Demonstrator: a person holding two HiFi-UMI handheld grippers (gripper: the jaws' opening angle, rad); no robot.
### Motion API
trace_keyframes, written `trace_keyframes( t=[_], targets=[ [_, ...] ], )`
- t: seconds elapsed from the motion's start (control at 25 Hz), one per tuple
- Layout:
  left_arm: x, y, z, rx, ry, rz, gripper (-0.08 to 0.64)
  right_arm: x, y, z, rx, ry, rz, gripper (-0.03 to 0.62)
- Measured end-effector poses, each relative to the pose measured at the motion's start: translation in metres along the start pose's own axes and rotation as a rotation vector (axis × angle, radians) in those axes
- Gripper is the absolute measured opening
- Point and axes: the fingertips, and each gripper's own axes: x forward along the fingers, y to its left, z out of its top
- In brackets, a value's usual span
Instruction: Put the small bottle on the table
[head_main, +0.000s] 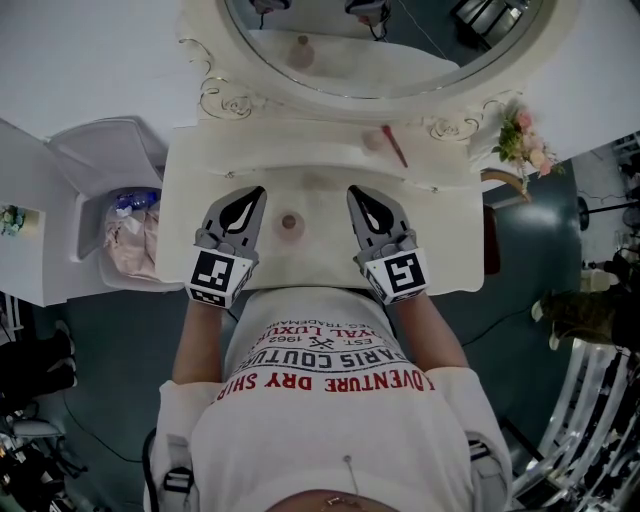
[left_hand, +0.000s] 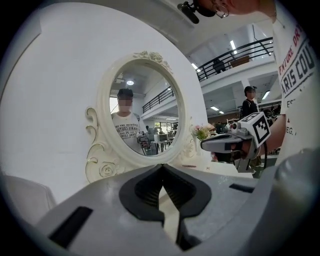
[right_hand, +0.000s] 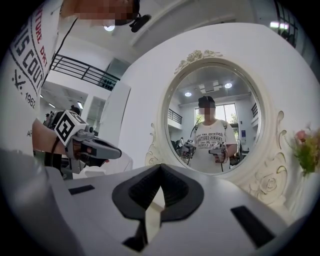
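Small bottle (head_main: 289, 222): stands on the pale counter (head_main: 190, 200), below the left half of the oval mirror (head_main: 380, 60). From above it shows as a pinkish round top, apparently upright. Nothing touches it.

Entries, left to right, placed against the mirror:
- Open white box (head_main: 78, 225): well left of the mirror, off the counter's end, holding plastic-wrapped goods.
- Left tongs (head_main: 257, 193): below the mirror's left edge, just left of the bottle and apart from it. Clenched tip to tip, with nothing between them.
- Right tongs (head_main: 354, 191): below the mirror's middle, just right of the bottle and apart from it. Likewise clenched and empty.
- Red stick (head_main: 394, 146): lying close under the mirror's rim beside a small round item too unclear to name.
- Flowers (head_main: 522, 135): at the mirror's lower right, by the counter's corner.

Status: the bottle already rests on the counter and neither tool grips it, so the placing appears complete. Nothing looks left to do except drawing both tools away, though these views alone cannot rule out that the job has not yet begun.
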Motion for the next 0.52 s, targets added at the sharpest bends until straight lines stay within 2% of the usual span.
trace_keyframes(
  t=[0.52],
  targets=[
    [0.001,0.000,-0.003,-0.030,-0.008,0.018,0.008,0.000,0.009,0.000,-0.023,-0.001,0.017,-0.002]
  ],
)
